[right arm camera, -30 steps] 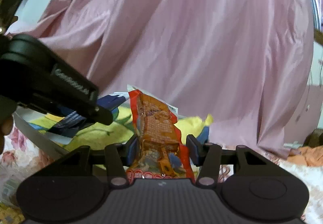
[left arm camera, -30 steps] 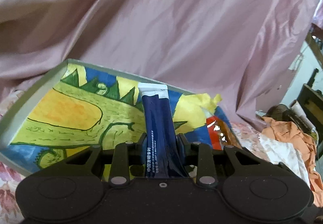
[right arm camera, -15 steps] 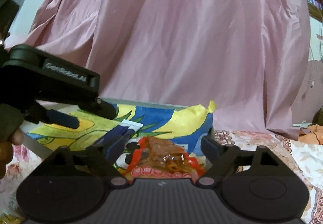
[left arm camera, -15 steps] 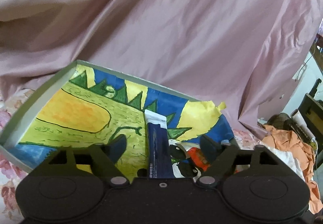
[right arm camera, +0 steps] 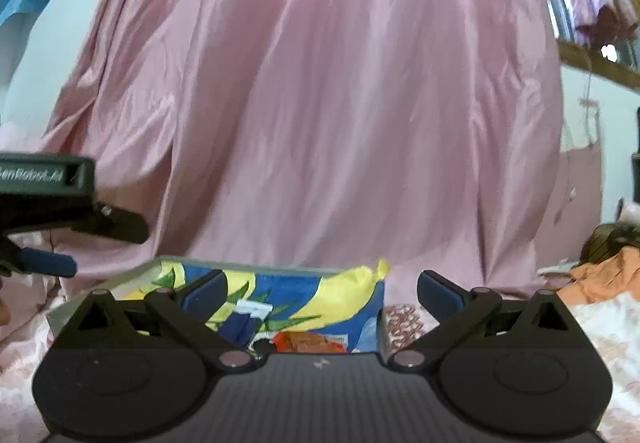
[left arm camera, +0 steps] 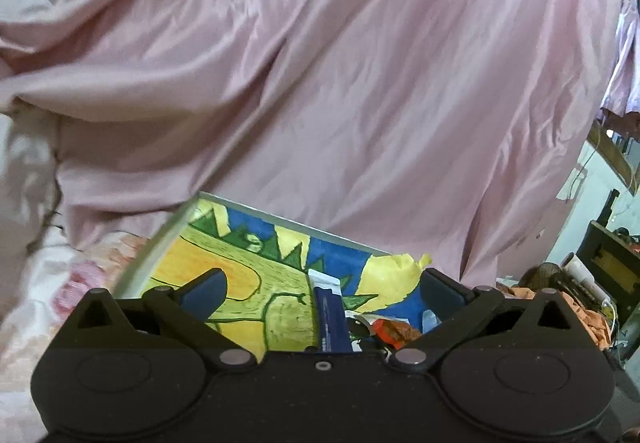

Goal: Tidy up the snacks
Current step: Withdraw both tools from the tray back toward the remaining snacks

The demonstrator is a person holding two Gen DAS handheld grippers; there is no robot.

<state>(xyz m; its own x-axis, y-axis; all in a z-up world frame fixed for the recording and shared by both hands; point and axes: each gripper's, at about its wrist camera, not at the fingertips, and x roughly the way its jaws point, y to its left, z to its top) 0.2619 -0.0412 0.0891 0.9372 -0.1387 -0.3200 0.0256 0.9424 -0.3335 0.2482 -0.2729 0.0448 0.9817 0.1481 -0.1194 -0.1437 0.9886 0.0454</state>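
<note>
Your left gripper (left arm camera: pixel 320 293) has just been opening and its jaws now stand wide, with nothing pressed between the pads. Take the painted tray (left arm camera: pixel 160 239) as the reference: it lies below and ahead of this gripper, in front of the pink draped cloth (left arm camera: pixel 320 83). The dark blue stick packet (left arm camera: pixel 330 319) lies on the tray floor, lengthwise between the spread fingers and clear of both. The orange-red snack packet (left arm camera: pixel 394 329) lies on the tray just to the right of the blue packet.

Your right gripper (right arm camera: pixel 320 293) has also just been opening; its jaws stand wide and hold nothing. In the right wrist view the tray (right arm camera: pixel 378 319) sits ahead of it, with the blue packet (right arm camera: pixel 244 321) and the orange-red packet (right arm camera: pixel 308 341) both resting inside. The left gripper (right arm camera: pixel 72 223) appears over the tray's left side.
</note>
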